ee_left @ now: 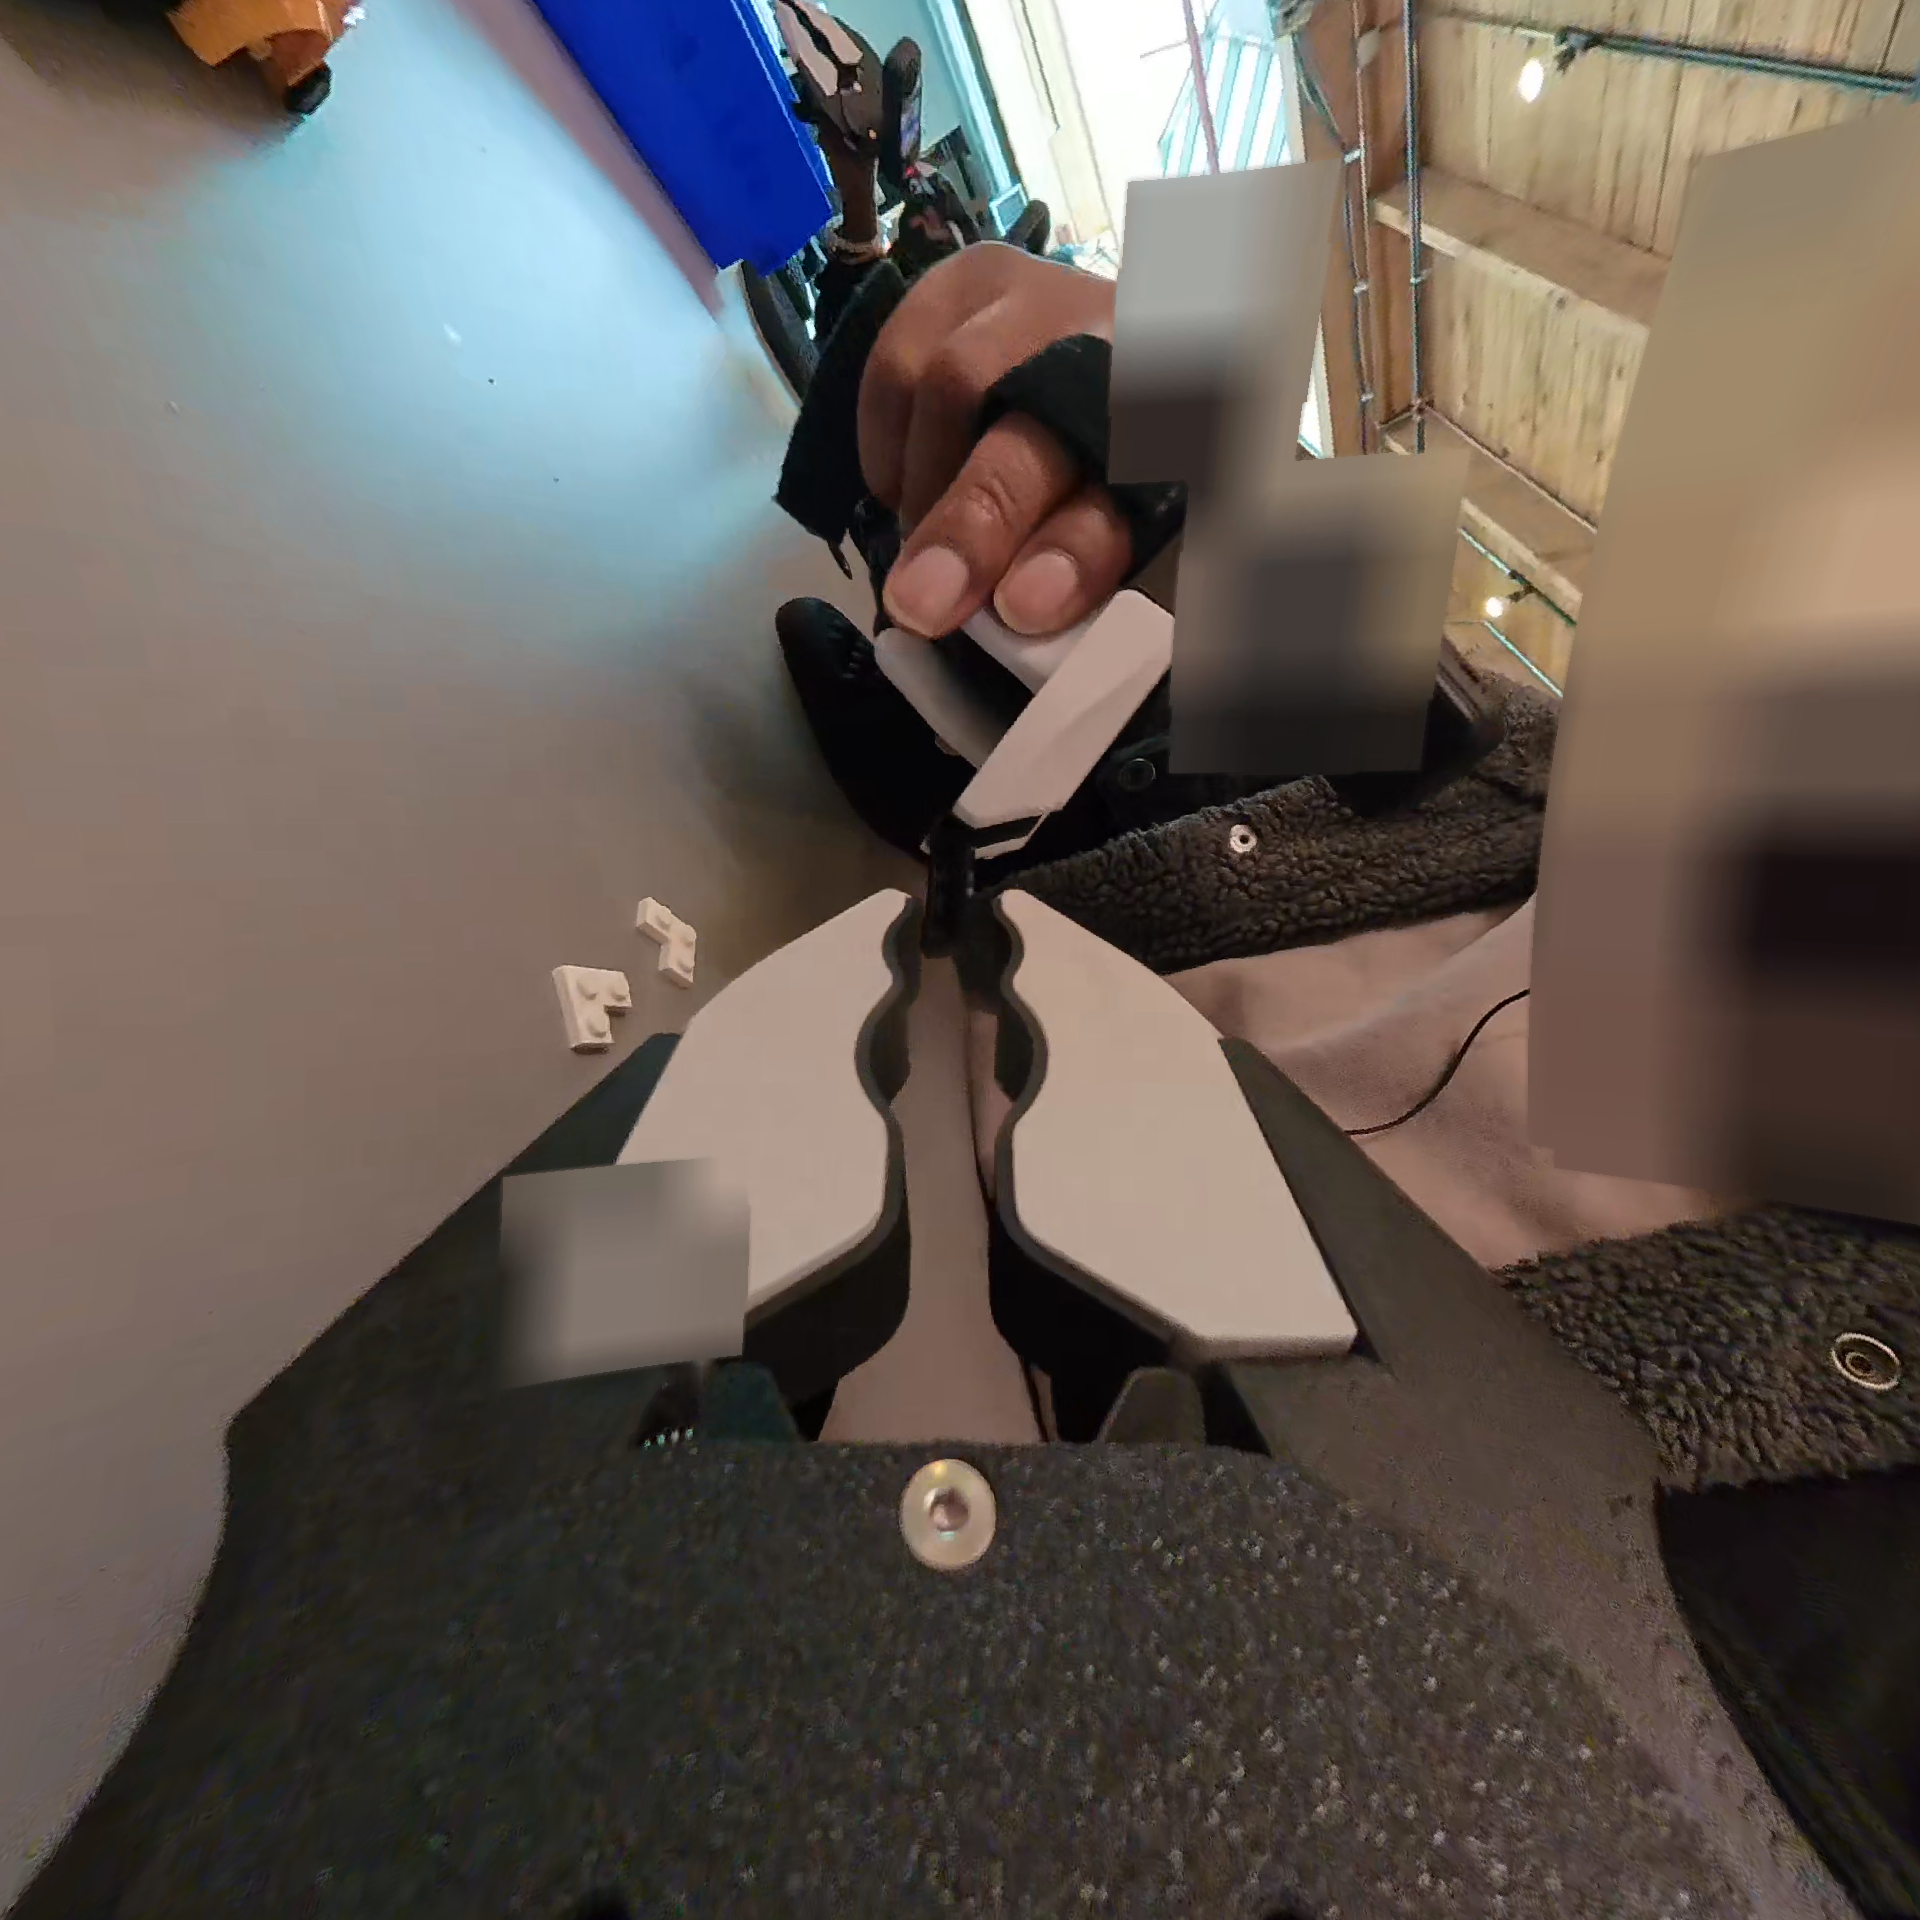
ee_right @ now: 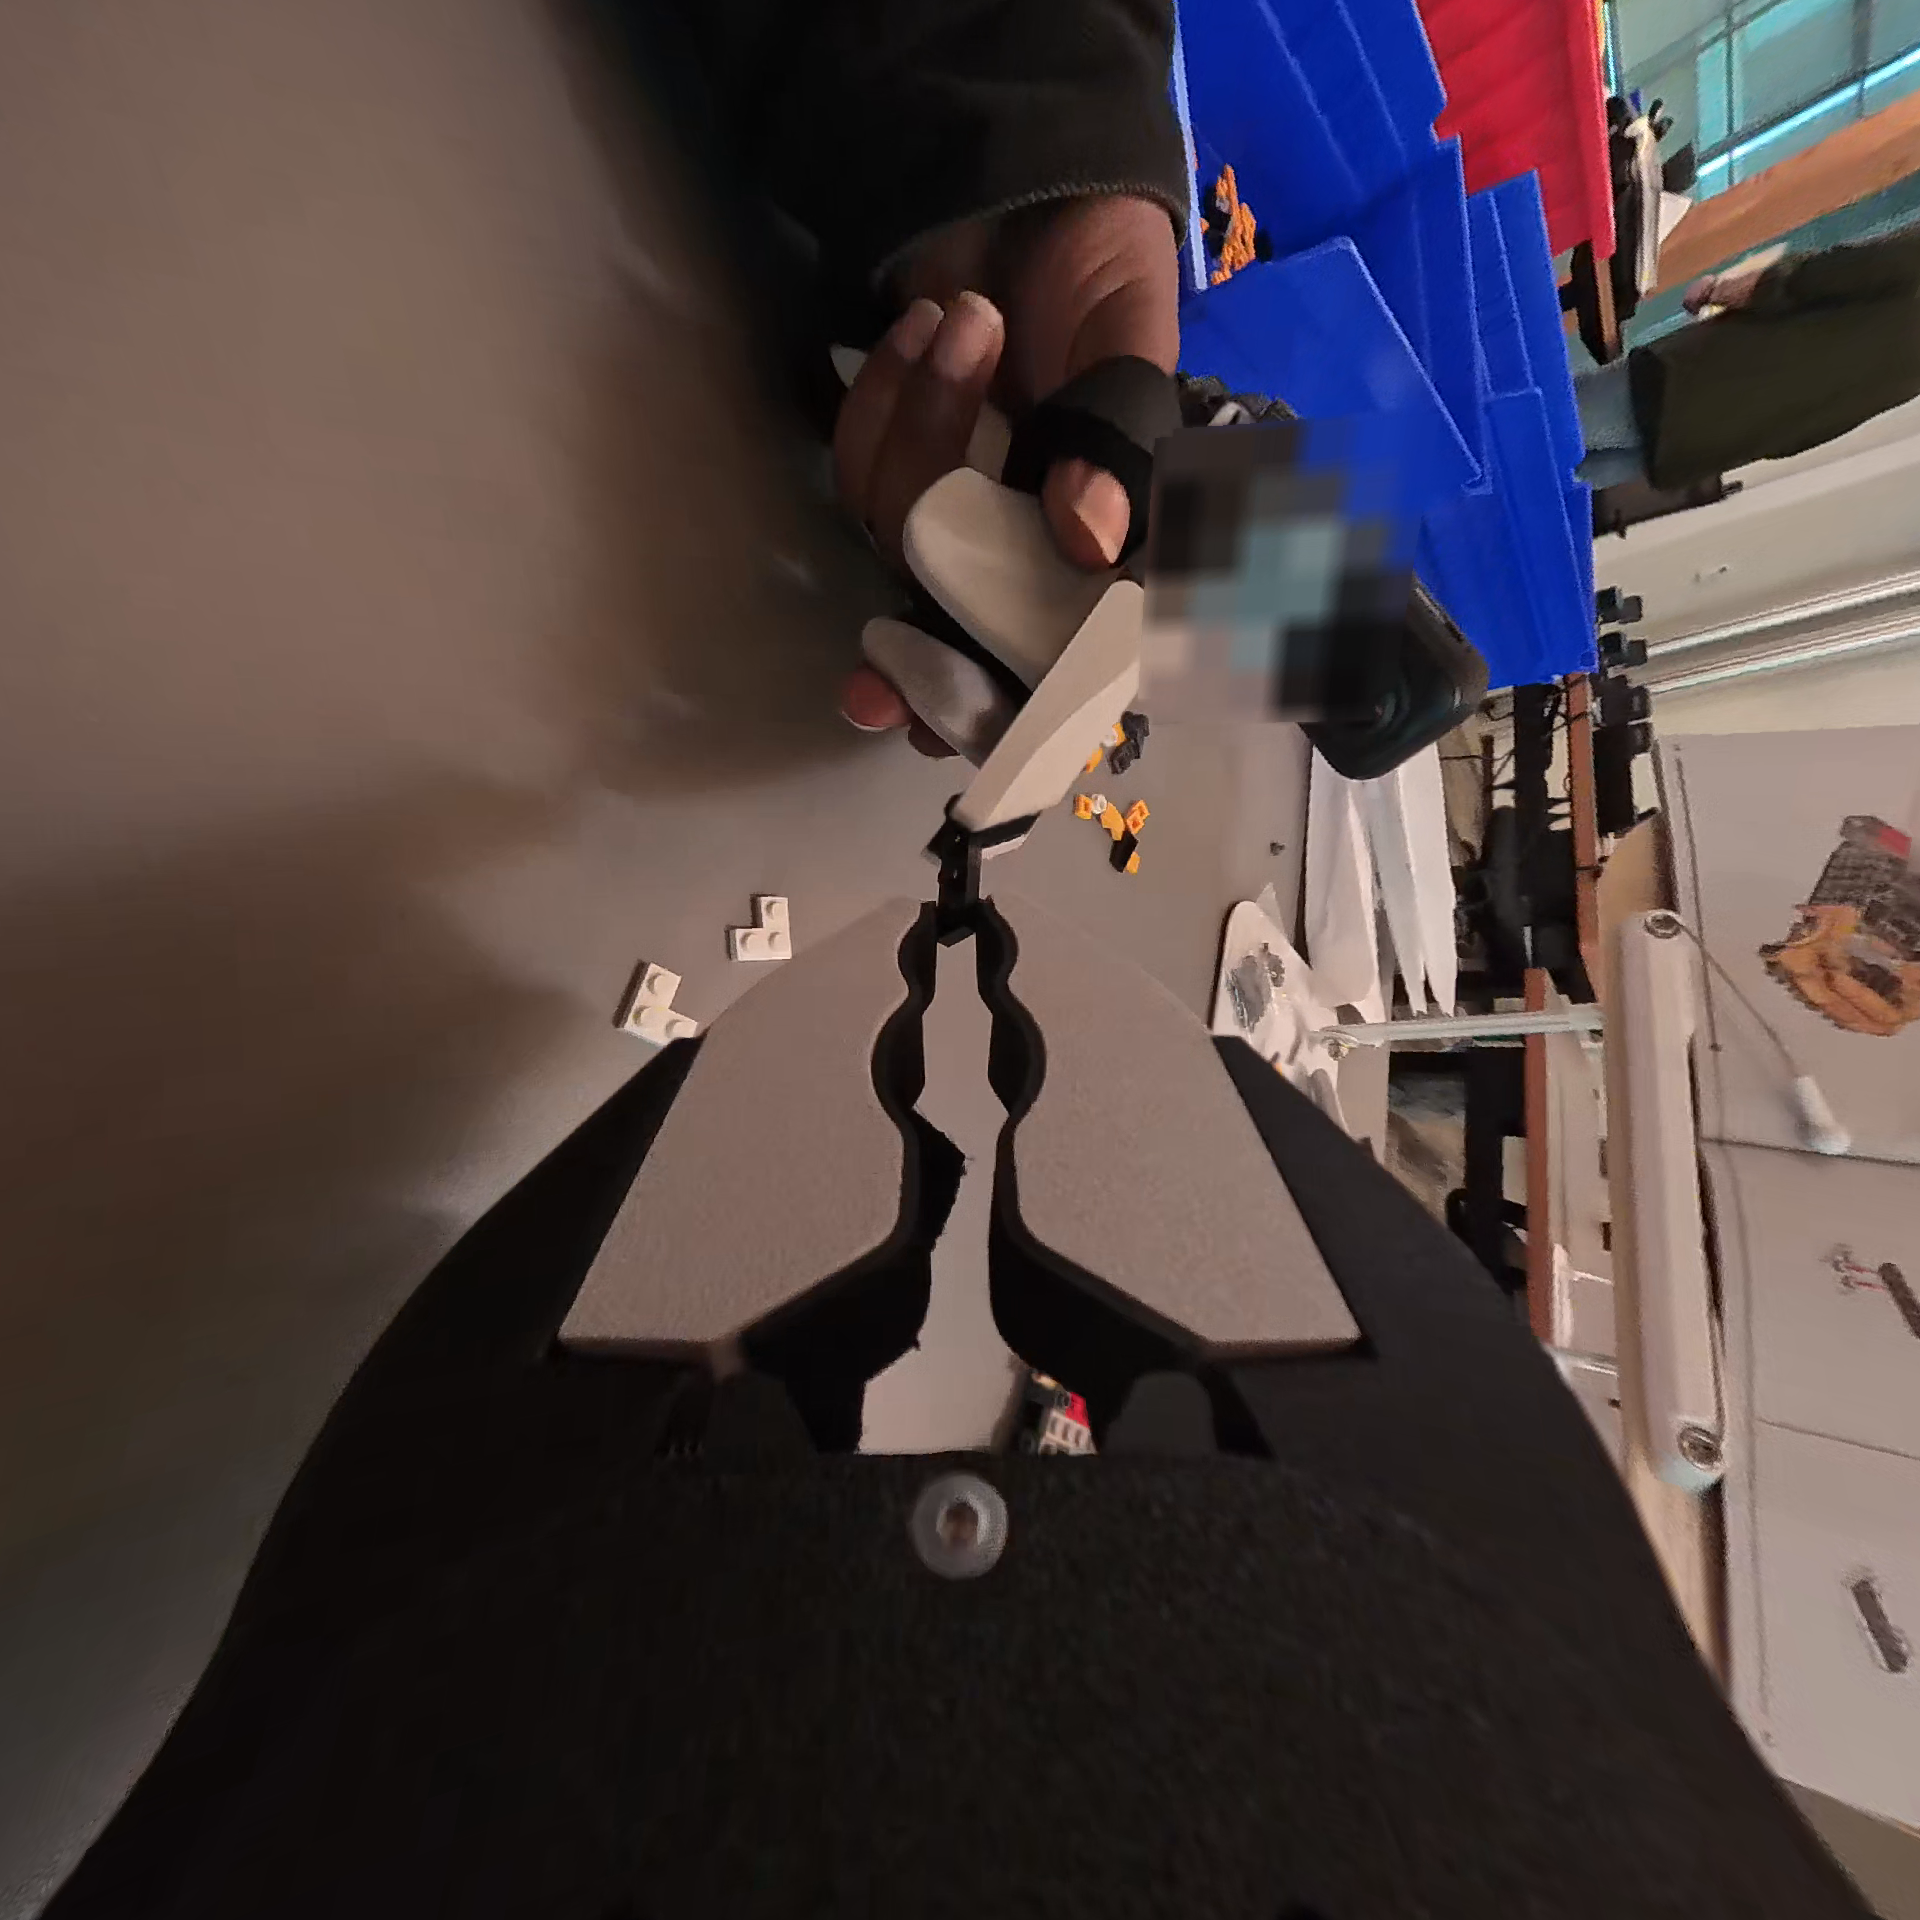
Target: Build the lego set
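Observation:
My left gripper [ee_left: 958, 923] is shut on a small black lego piece [ee_left: 948, 883] at its fingertips. My right gripper [ee_left: 977, 826] reaches in from above, tip to tip, and also grips the black piece. In the right wrist view, my right gripper [ee_right: 956, 920] is shut on the same black piece [ee_right: 954, 878], with the left gripper [ee_right: 982, 821] opposite it. The piece is held above the grey table [ee_left: 312, 623]. Two white L-shaped plates [ee_left: 665, 940] [ee_left: 590, 1006] lie on the table to the left, also seen in the right wrist view [ee_right: 764, 930] [ee_right: 652, 1003].
Small orange and black lego pieces [ee_right: 1117, 826] lie on the table beyond the grippers. Blue bins [ee_right: 1351, 312] stand at the far side, one holding orange parts. A person's dark fleece jacket [ee_left: 1299, 873] is close on the right. More lego bits [ee_right: 1055, 1418] show under my right gripper. My left and right fingertips are right by each other.

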The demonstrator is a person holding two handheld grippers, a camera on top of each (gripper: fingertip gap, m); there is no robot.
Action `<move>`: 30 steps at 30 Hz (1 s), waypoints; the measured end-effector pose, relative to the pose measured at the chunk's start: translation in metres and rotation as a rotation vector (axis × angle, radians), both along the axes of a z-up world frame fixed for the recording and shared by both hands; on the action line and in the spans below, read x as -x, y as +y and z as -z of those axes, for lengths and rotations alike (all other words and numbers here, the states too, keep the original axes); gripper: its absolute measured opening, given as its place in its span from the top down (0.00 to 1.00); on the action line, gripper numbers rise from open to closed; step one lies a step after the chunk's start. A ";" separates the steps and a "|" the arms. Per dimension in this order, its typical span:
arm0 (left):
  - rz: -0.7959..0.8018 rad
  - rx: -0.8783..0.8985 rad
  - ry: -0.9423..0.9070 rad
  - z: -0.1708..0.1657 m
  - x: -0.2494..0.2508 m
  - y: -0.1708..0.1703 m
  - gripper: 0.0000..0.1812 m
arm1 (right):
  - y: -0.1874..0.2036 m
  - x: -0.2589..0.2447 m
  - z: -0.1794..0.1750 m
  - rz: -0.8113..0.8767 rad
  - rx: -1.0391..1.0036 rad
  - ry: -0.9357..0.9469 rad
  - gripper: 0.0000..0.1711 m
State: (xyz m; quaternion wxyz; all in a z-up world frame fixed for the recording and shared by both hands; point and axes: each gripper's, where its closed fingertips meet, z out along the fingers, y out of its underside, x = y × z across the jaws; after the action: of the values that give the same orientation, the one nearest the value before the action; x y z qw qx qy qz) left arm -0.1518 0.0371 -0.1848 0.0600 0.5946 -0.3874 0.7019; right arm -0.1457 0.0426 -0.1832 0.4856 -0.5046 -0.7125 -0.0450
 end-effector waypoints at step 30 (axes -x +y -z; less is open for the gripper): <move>0.197 -1.081 0.004 0.055 0.012 -0.019 0.88 | -0.022 0.003 0.061 0.217 0.793 0.038 0.95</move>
State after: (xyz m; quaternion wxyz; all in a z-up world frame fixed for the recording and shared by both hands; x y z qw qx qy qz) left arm -0.1637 0.0179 -0.2394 -0.1877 0.5032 -0.7465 0.3927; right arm -0.1492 0.0205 -0.2438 0.2590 -0.7254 -0.6082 0.1916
